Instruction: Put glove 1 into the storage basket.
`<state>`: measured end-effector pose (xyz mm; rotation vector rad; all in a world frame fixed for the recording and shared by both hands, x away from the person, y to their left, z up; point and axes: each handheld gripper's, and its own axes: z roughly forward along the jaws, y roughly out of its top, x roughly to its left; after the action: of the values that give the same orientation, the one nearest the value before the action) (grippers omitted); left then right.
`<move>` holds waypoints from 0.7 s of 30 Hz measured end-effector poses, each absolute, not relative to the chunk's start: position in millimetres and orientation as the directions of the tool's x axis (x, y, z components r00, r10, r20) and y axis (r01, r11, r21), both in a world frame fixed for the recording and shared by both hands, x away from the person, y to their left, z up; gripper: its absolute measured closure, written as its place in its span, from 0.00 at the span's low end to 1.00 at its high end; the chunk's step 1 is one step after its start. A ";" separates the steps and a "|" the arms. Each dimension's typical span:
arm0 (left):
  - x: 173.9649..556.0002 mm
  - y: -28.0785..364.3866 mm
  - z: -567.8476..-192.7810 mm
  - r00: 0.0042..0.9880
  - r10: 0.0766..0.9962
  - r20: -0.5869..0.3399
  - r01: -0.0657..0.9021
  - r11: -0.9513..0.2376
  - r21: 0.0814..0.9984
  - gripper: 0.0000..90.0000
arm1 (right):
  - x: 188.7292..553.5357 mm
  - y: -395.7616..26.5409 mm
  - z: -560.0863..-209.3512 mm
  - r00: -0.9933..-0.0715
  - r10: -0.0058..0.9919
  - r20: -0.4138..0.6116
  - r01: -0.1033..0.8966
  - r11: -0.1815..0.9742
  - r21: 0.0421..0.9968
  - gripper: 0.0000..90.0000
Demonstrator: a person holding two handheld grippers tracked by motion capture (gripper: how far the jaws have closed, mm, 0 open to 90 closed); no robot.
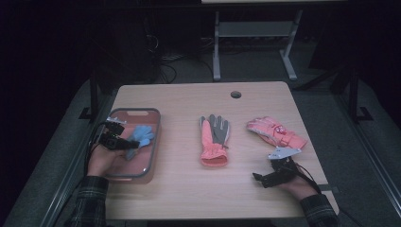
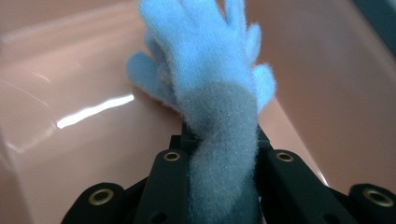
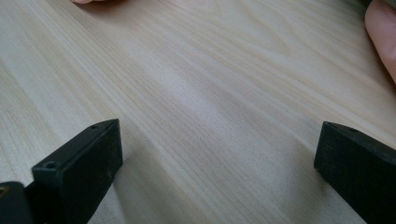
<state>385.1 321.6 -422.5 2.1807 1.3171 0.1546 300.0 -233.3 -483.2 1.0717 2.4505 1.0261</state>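
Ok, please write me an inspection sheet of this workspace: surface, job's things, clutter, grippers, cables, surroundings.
Surface: light wooden table with a round grommet hole.
Job's things: fluffy light-blue knit glove over the grey-rimmed tray; coral-and-grey glove mid-table; pink padded glove to its right.
Clutter: nothing seen.
Grippers: left gripper shut on the blue glove's cuff; right gripper open, low over bare wood.
Cables: black cable trailing from the right gripper.
Surroundings: dark floor, grey desk legs behind.

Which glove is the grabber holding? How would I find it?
Look at the left of the wooden table, where a clear tray sits. Over it, the left gripper pinches a small fluffy glove. It is light blue; the others are orange and pink.
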 end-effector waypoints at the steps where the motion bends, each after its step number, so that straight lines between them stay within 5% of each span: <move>1: 386.6 322.1 -426.0 0.496 0.847 -0.190 0.786 -0.345 0.513 0.84 | 300.0 -233.3 -483.2 -0.687 0.726 0.029 0.530 0.474 0.703 0.01; 6: 388.2 319.7 -431.5 0.492 0.853 -0.173 0.796 -0.361 0.486 0.76 | 300.0 -233.2 -483.2 -0.687 0.726 0.030 0.530 0.473 0.704 0.01; 8: 389.2 318.3 -434.0 0.490 0.856 -0.165 0.800 -0.366 0.476 0.53 | 299.8 -233.1 -483.2 -0.687 0.726 0.030 0.530 0.472 0.704 0.01; 10: 389.5 318.3 -433.7 0.484 0.861 -0.157 0.802 -0.364 0.473 0.42 | 299.8 -233.1 -483.2 -0.687 0.726 0.030 0.530 0.472 0.704 0.01; 14: 388.8 320.9 -429.0 0.470 0.869 -0.157 0.792 -0.336 0.511 0.31 | 299.9 -233.2 -483.2 -0.687 0.726 0.030 0.530 0.473 0.704 0.01; 21: 379.8 316.2 -401.4 0.498 0.860 -0.115 0.726 -0.341 0.597 0.25 | 300.0 -233.1 -483.2 -0.689 0.724 0.030 0.529 0.474 0.704 0.01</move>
<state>379.8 316.2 -401.4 2.1517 1.2963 0.2931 300.0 -233.1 -483.2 1.0696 2.4519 1.0294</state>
